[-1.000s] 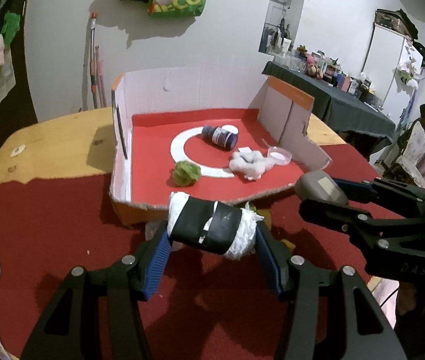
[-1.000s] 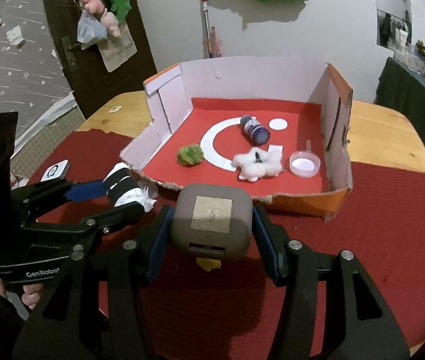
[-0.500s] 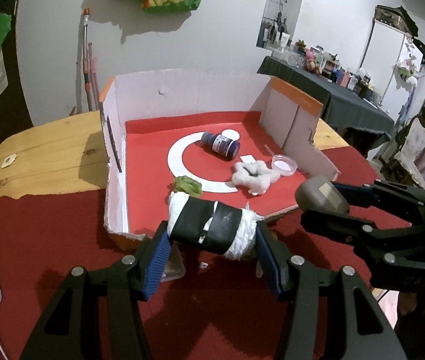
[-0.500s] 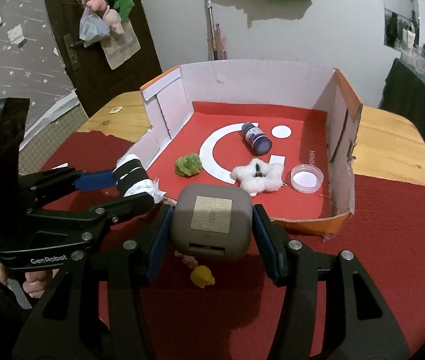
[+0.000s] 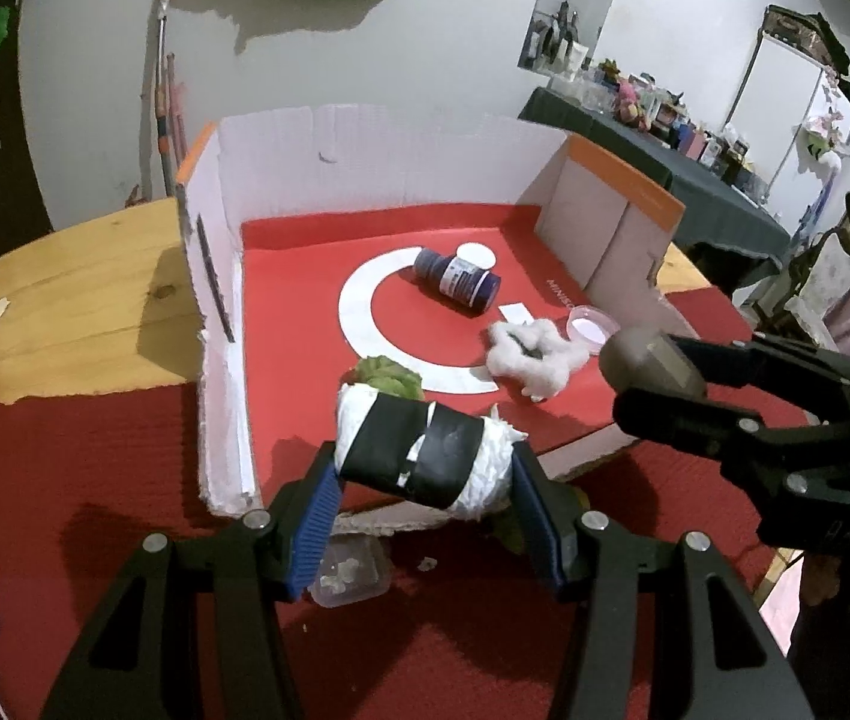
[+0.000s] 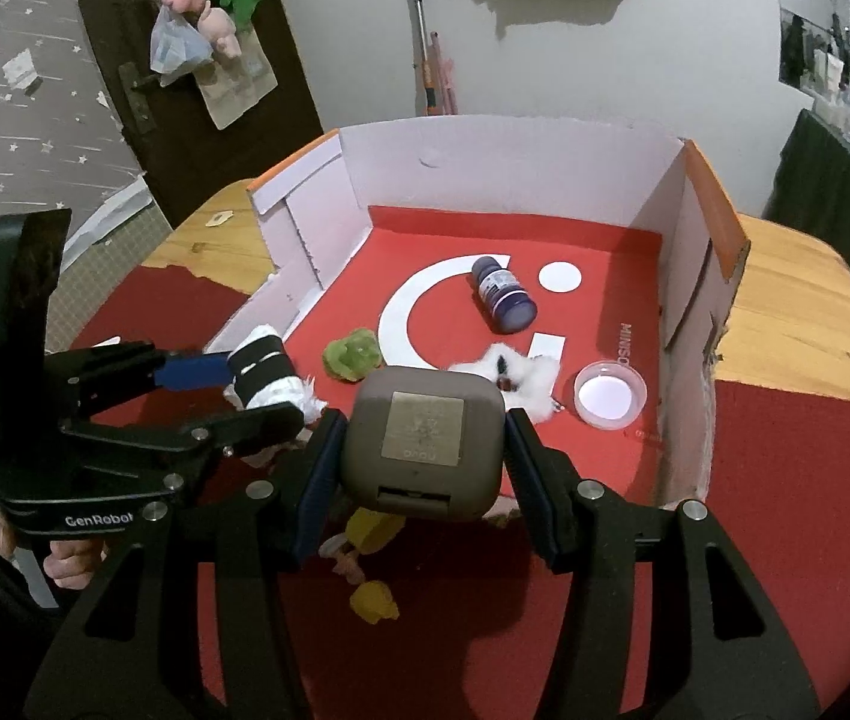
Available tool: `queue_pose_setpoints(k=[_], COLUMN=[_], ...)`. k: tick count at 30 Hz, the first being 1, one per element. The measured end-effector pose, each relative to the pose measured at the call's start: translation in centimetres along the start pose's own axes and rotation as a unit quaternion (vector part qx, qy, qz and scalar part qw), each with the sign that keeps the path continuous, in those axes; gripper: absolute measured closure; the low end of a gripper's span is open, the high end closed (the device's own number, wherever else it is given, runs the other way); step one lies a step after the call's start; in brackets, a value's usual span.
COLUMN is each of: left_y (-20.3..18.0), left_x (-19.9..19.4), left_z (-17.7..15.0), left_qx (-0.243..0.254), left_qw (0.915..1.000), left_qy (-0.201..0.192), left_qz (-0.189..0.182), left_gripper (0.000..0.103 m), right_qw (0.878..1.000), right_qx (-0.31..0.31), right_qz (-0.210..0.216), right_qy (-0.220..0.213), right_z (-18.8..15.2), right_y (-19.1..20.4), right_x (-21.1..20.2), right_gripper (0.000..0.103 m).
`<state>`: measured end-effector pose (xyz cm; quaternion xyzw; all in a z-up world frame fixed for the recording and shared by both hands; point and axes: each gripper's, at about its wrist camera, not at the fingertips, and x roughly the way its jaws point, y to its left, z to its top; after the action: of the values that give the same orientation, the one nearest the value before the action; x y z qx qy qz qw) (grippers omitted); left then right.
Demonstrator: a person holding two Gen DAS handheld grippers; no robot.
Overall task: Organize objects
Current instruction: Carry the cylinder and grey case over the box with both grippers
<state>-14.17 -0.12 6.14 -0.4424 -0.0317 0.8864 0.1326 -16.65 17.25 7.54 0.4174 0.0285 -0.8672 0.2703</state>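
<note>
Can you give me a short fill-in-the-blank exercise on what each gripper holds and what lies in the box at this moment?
1. The left gripper is shut on a white roll wrapped in ____ tape.
2. The right gripper is shut on a grey-brown ____ case.
3. The dark blue bottle in the cardboard box lies on its ____.
4. The small clear dish sits ____ the box.

Missing words: black; square; side; inside

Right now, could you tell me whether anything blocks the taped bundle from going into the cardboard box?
Nothing visible does: the taped bundle, held in the left hand-held gripper, hangs over the cardboard box's low front edge. The green ball lies just beyond.
</note>
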Motion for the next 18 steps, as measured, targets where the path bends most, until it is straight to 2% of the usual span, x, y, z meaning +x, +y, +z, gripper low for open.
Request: queue_pose_setpoints(k=[11,18], left_y=[0.5,0.8], left_x=[2.0,2.6], left_z=[0.3,0.6], left_qx=[0.007,0.011], left_qw=[0.9994,0.9992], left_qy=[0.033,0.037], left_qz=[-0.01,-0.011], left_gripper=[0.046,0.046], right_qw=[0.999,0.997], right_qx=[-0.006,-0.001], right_qz=[0.001,0.009], right_qy=[0.042,0.073], right_z=[1.2,1.4], right_y=[-0.4,-1.2], right_x=[3.2,4.9], right_gripper=[0.052,0.052])
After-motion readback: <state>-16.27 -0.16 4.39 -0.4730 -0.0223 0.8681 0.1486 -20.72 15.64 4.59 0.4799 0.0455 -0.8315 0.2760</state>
